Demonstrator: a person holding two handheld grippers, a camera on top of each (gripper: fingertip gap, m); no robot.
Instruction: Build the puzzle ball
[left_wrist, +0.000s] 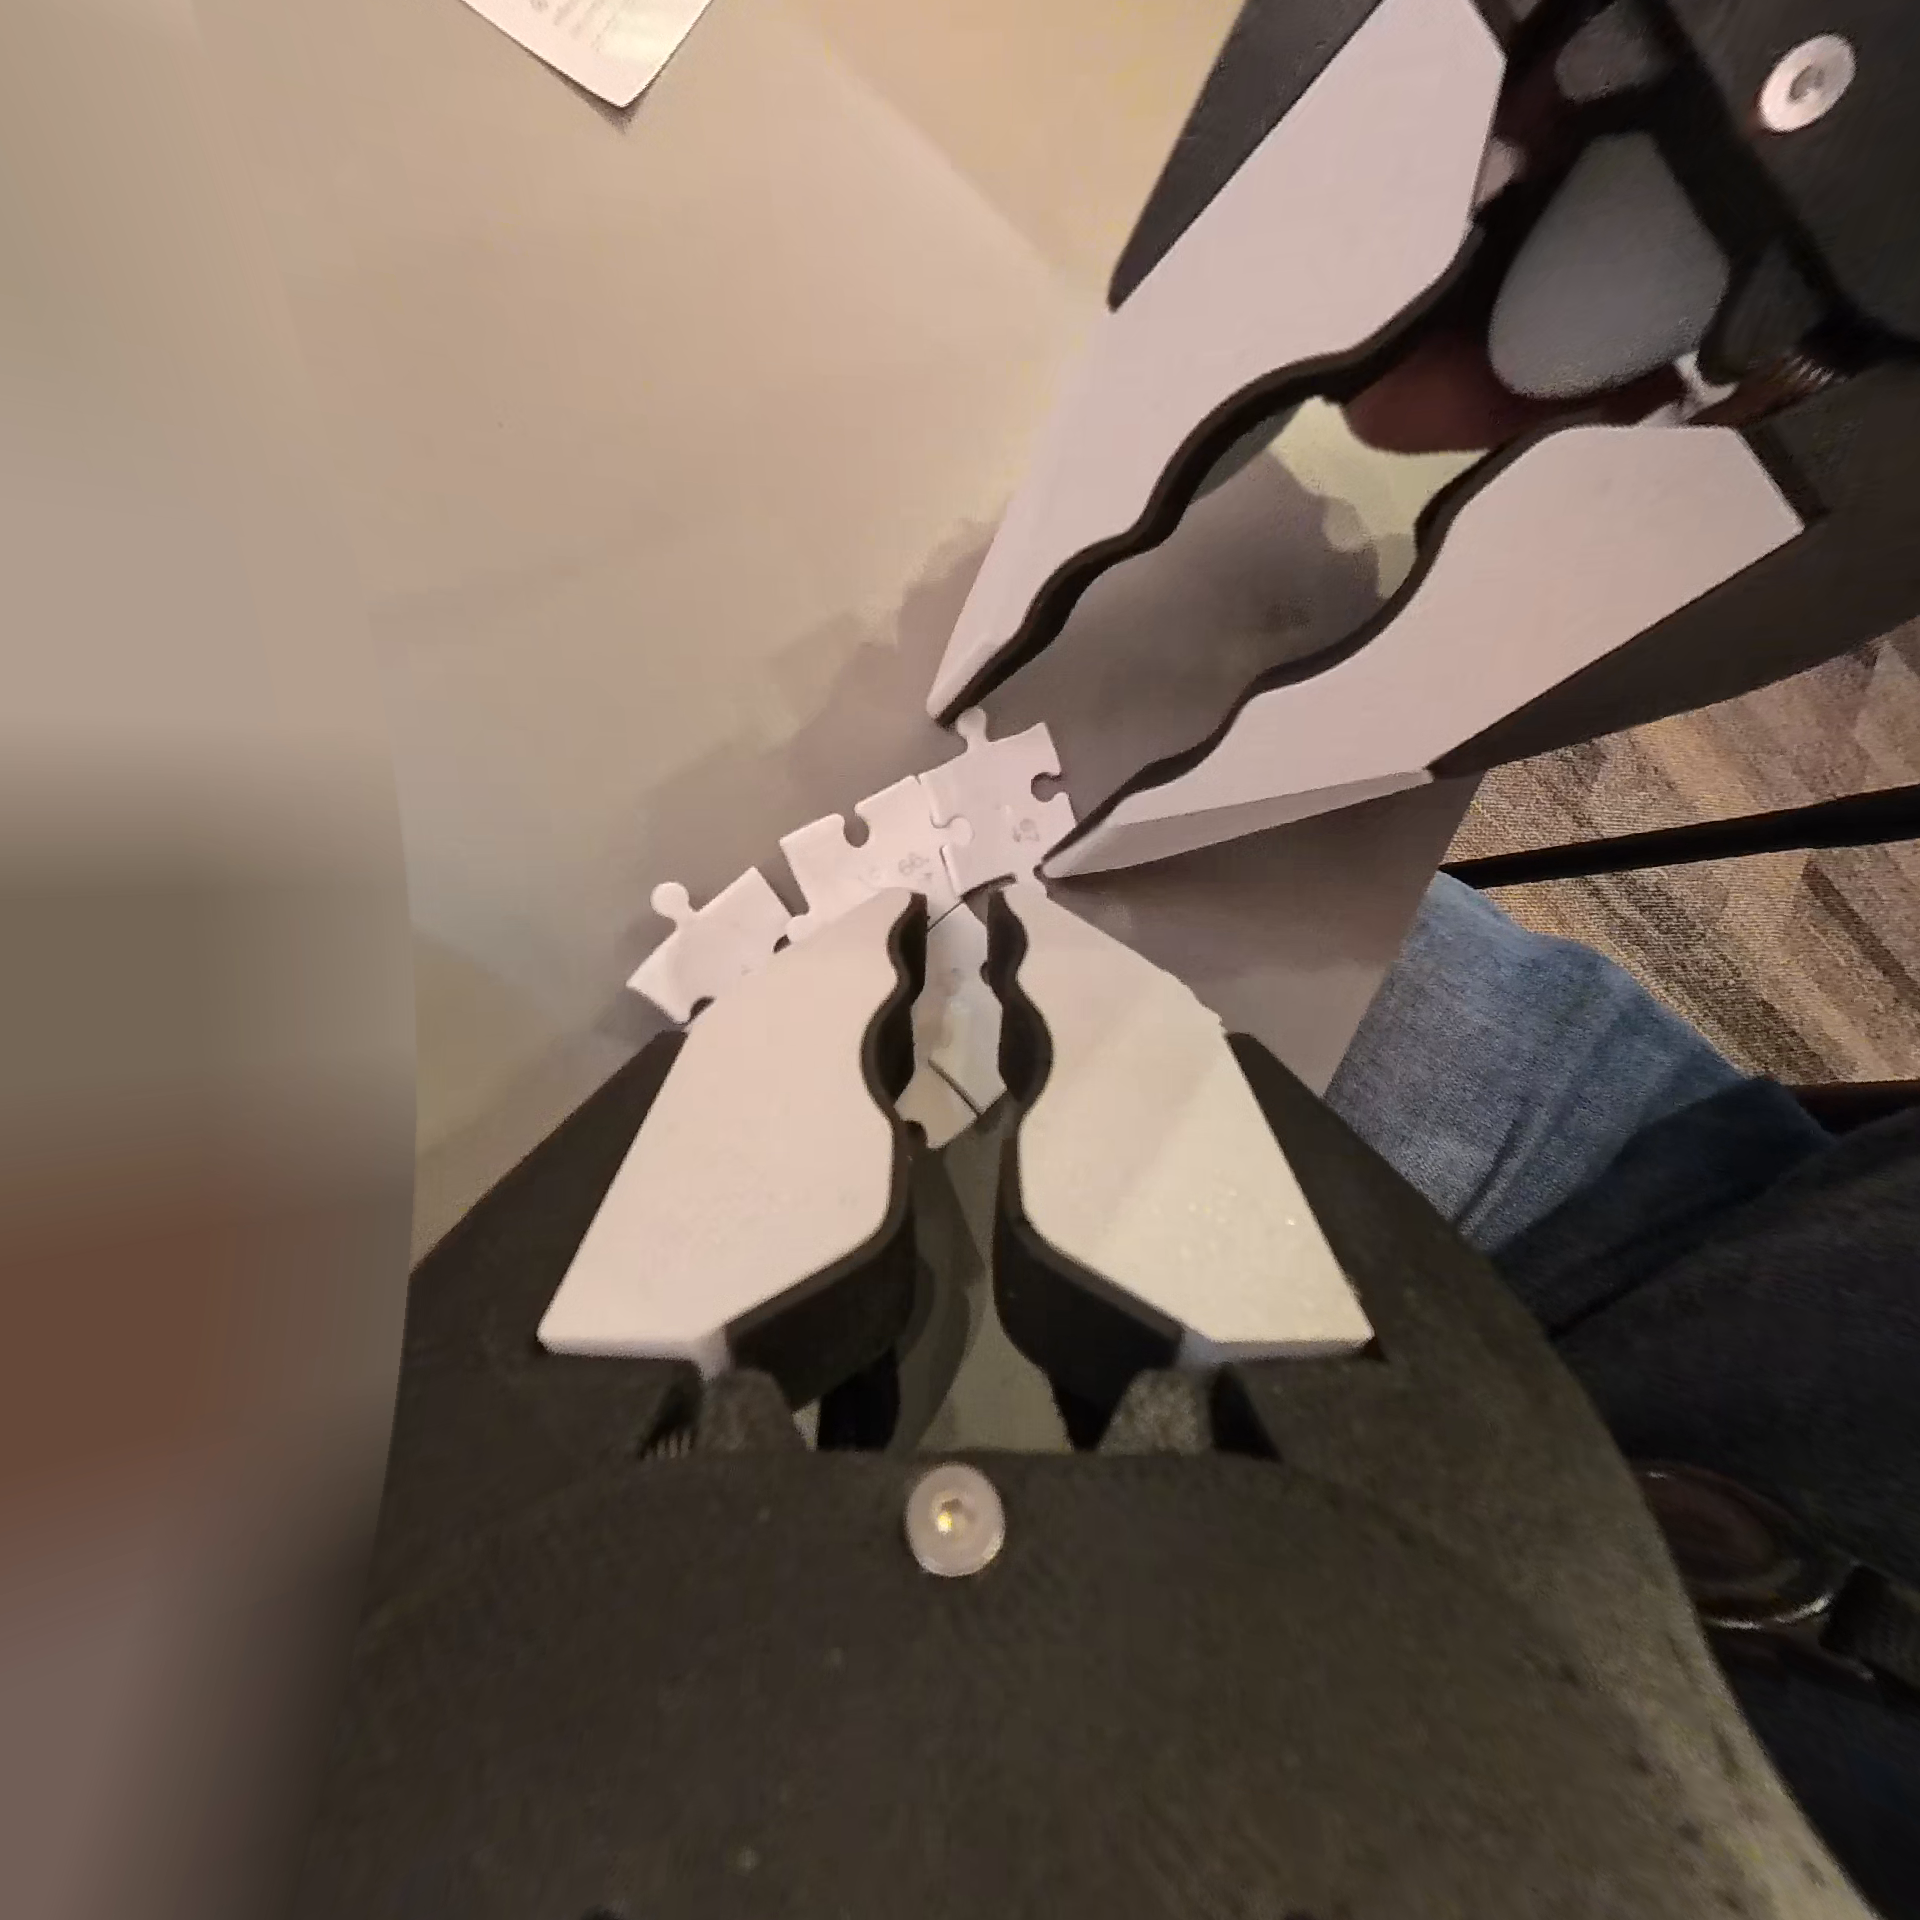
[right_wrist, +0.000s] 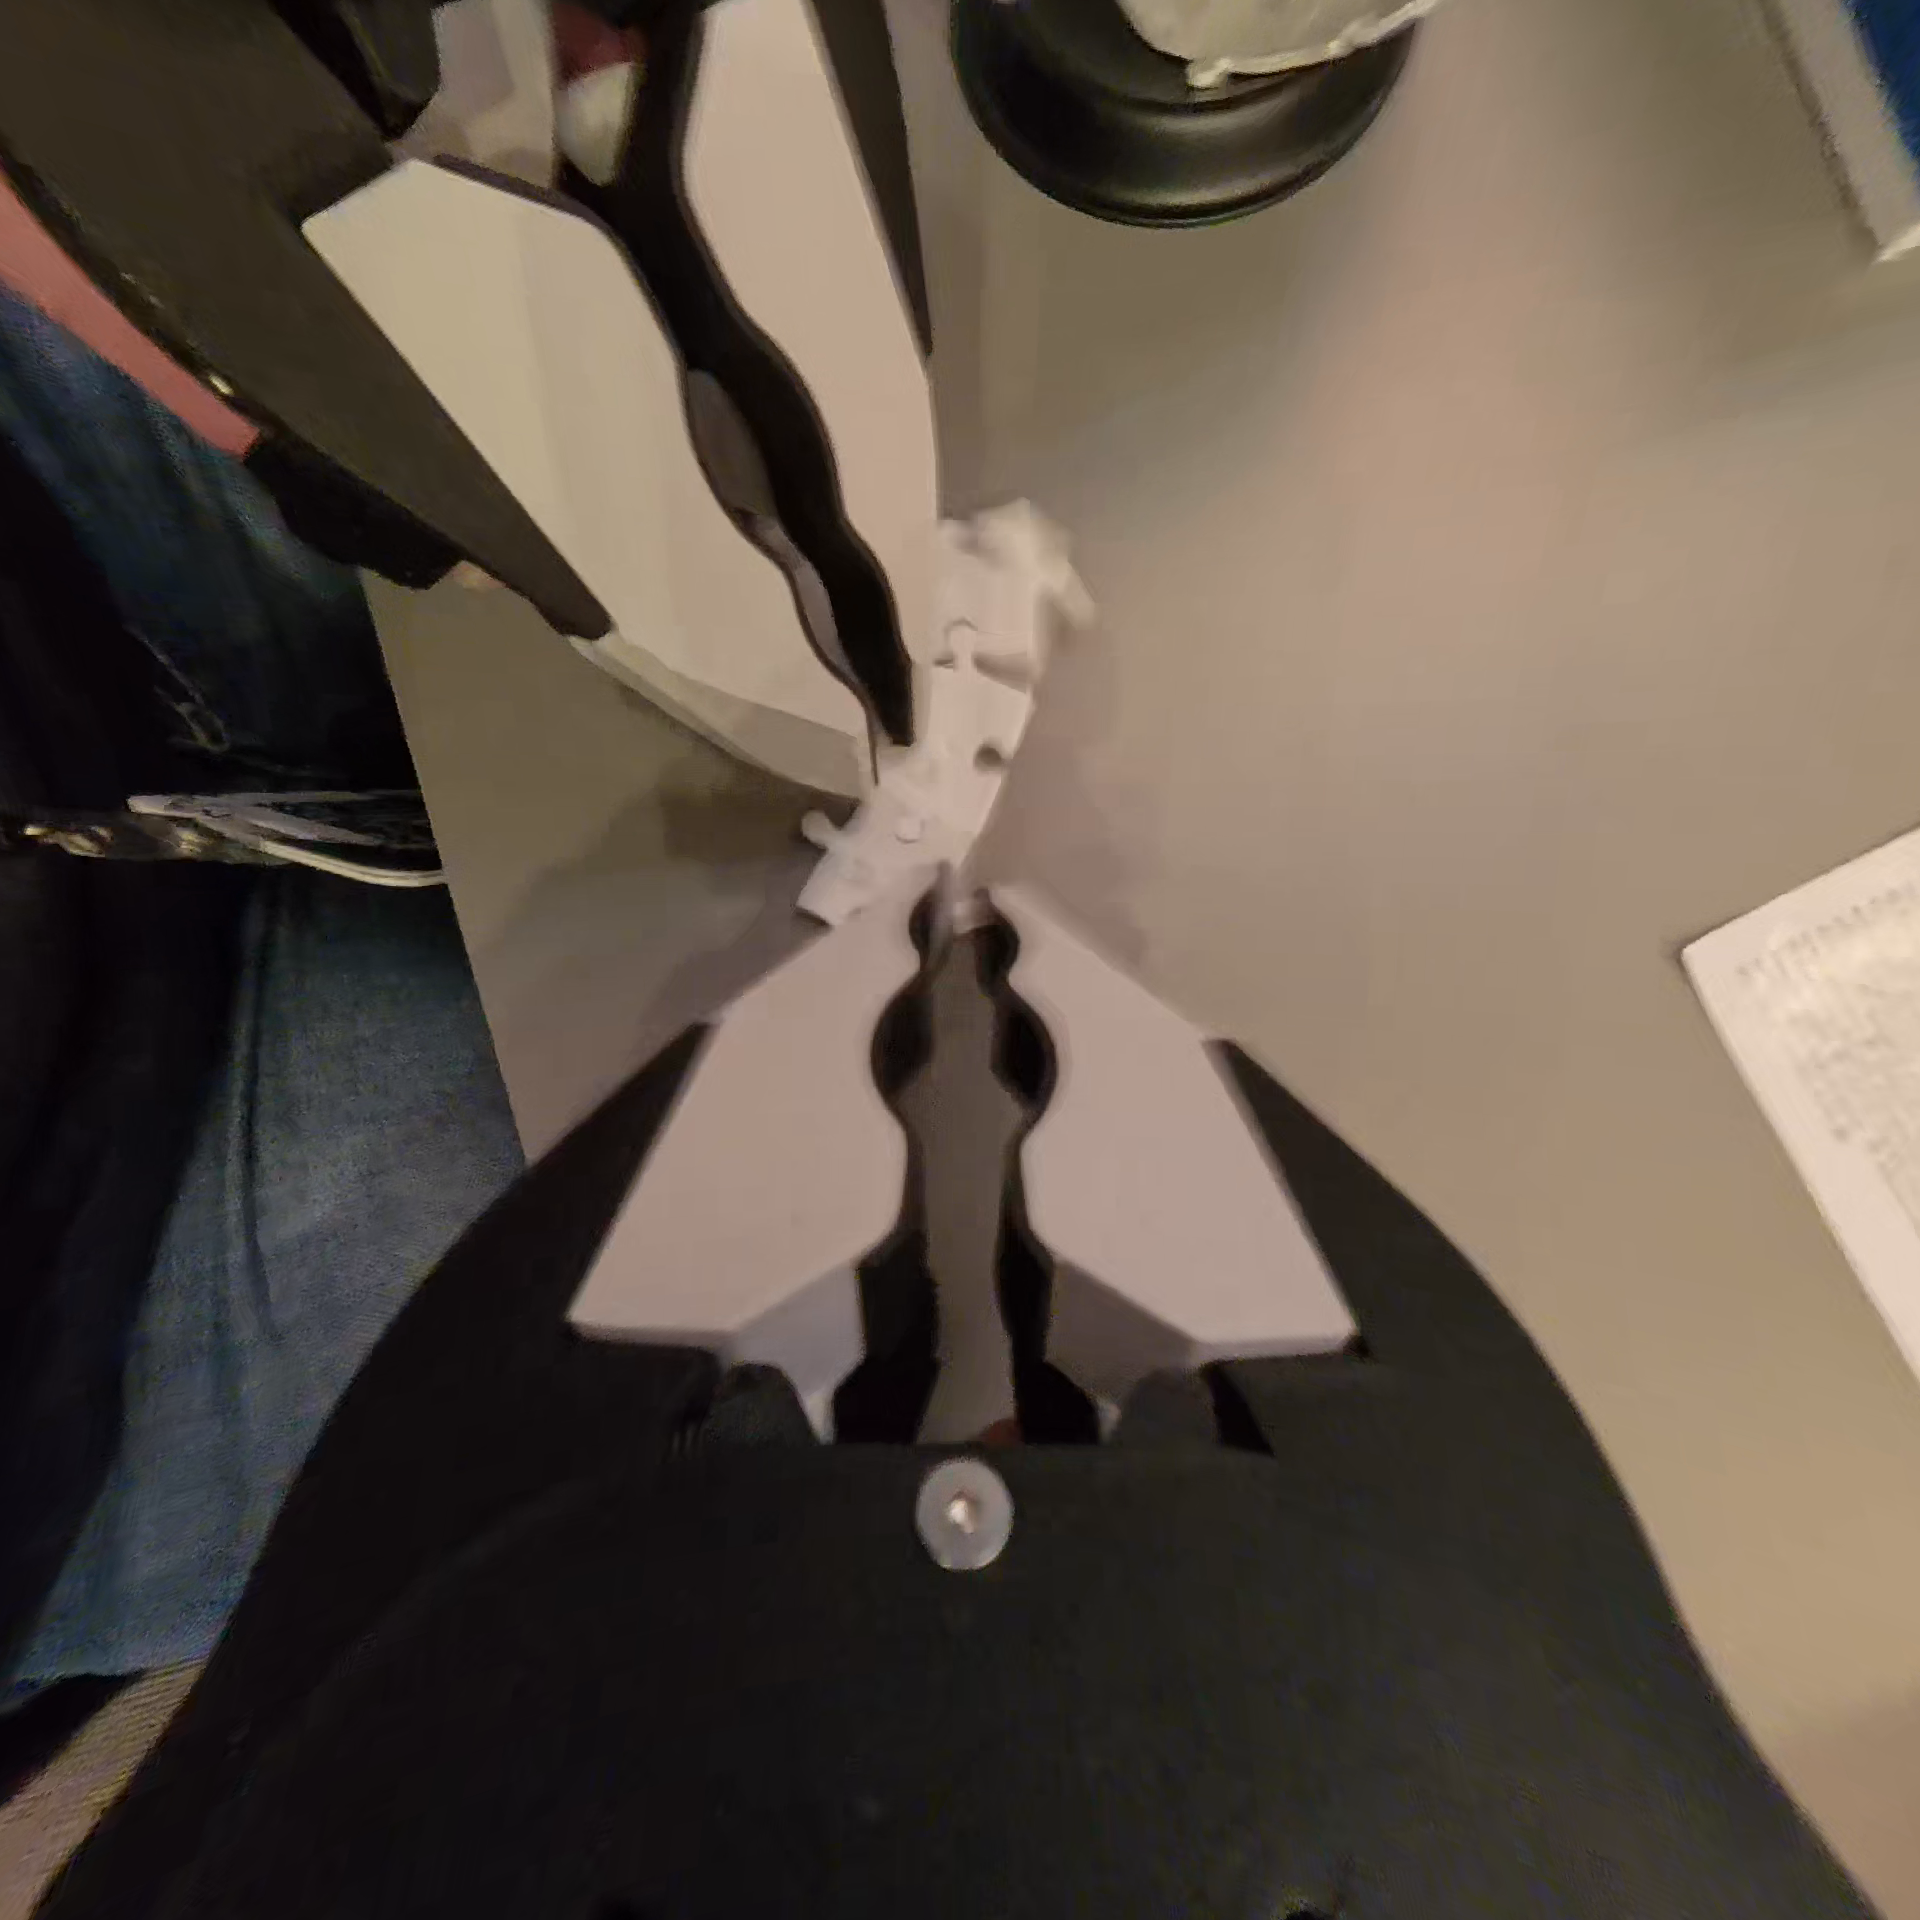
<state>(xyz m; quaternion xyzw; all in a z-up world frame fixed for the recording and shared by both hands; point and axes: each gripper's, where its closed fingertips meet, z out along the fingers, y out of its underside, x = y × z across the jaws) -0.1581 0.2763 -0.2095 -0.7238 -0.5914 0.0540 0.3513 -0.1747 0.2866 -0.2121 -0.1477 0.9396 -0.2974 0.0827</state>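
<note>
puzzle pieces (left_wrist: 914, 852), white and interlocked into a short curved strip, hang above the grey desk (left_wrist: 623, 468) between the two grippers, close to the desk's near edge. small grey markings show on two of the pieces in the left wrist view, too faint to make out. the left gripper (left_wrist: 956, 914) has its jaws clenched on the lower edge of the strip, a piece showing in the narrow gap between its white fingers (left_wrist: 748, 1122). the right gripper (left_wrist: 997, 790) comes in from the upper right in that view, its jaws set to either side of the end piece; in the right wrist view (right_wrist: 951, 914) they are nearly closed, with the bottom edge of the strip pinched at the tips. the far end of the strip is blurred in the right wrist view.

a sheet of white paper (right_wrist: 1818, 1060) with rows of small print lies flat on the desk, right of the right gripper, well apart from the strip; a corner of white paper (left_wrist: 613, 42) shows at the top of the left wrist view. a round black container (right_wrist: 1174, 114) stands on the desk further back, with something pale and crumpled in it that i cannot tell apart. blue denim of a person's leg (left_wrist: 1538, 1049) shows beyond the desk edge, over a wood-patterned floor (left_wrist: 1714, 810).
</note>
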